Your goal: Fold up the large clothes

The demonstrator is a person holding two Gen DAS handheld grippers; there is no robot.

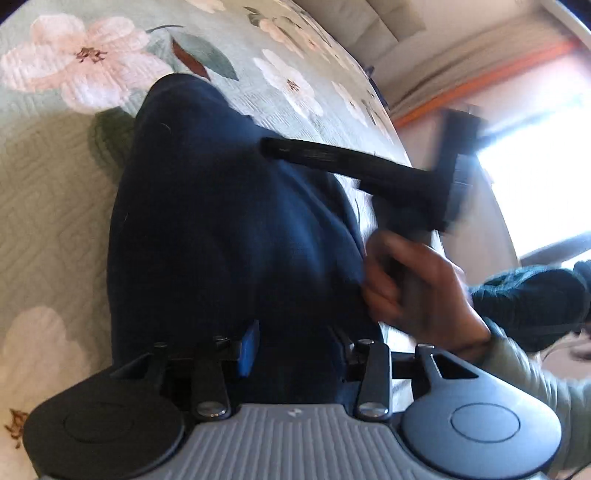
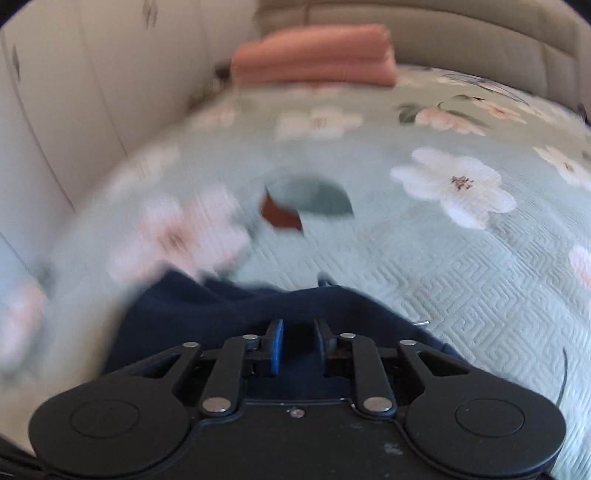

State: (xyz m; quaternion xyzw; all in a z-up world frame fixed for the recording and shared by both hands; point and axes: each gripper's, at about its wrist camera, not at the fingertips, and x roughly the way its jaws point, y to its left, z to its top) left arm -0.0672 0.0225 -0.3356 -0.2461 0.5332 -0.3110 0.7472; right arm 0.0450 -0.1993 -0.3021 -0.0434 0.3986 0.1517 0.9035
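Observation:
A dark navy garment lies bunched on a pale green floral bedspread. My left gripper sits at its near end, and the cloth fills the gap between the jaws right down to the body, so the jaws are shut on a thick fold. A hand holds my right gripper, which reaches over the garment's right side. In the right wrist view, the right gripper stands open a little. The navy garment lies between and under its fingers, loose between the pads.
A folded pink stack rests at the far end of the bedspread, against a padded headboard. Pale cupboard doors line the left side. A bright window lies beyond the bed edge.

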